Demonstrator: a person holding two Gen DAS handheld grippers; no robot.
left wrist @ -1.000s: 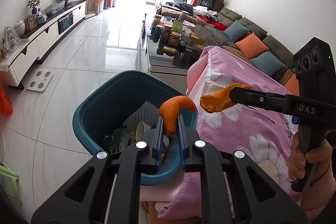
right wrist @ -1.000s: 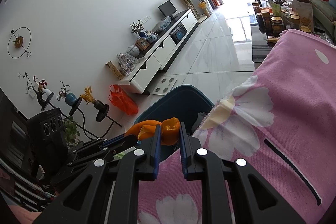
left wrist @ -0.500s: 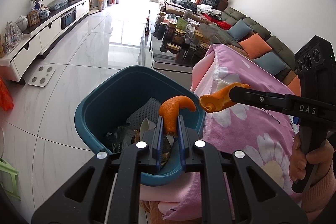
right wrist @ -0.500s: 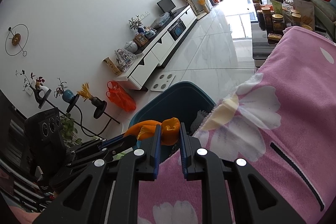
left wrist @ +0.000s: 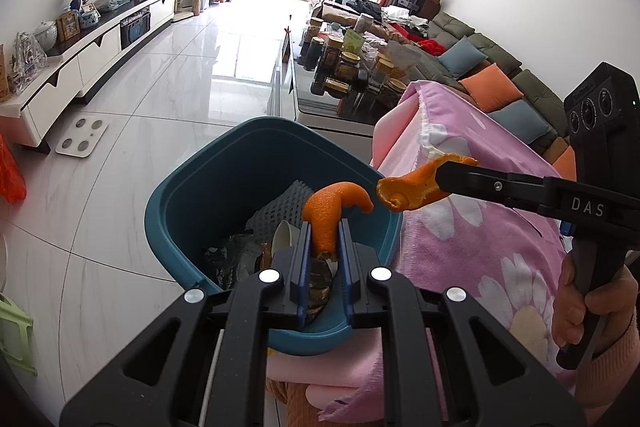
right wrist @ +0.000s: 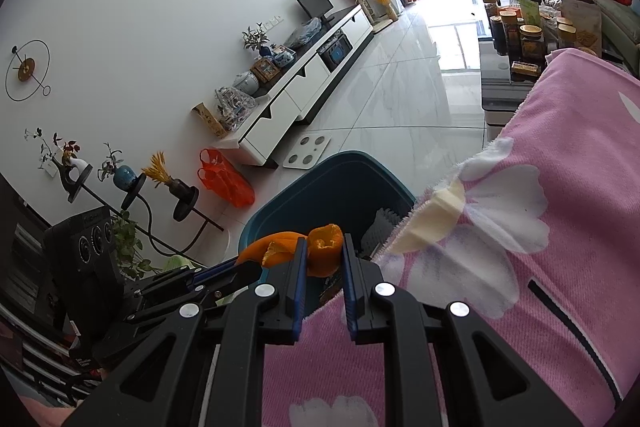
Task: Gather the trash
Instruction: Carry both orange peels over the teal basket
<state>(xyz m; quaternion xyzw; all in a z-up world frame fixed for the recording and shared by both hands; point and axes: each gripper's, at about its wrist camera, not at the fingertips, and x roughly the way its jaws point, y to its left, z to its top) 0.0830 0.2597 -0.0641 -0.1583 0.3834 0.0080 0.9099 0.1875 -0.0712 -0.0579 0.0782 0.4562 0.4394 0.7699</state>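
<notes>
My left gripper is shut on a curled strip of orange peel, held above the open teal bin. From the right reaches my right gripper, shut on a second orange peel just over the bin's right rim. In the right wrist view the right gripper pinches that peel, with the left gripper and its peel beside it, over the bin. Inside the bin lie grey foam netting and other scraps.
A pink flowered blanket covers the surface right of the bin. Behind stands a glass table with several jars, then a sofa with cushions. A white TV cabinet, a bathroom scale and an orange bag are on the left.
The left wrist view has crept slightly forward over the bin. Both grippers still hold their peels, with hardly any other shift.
</notes>
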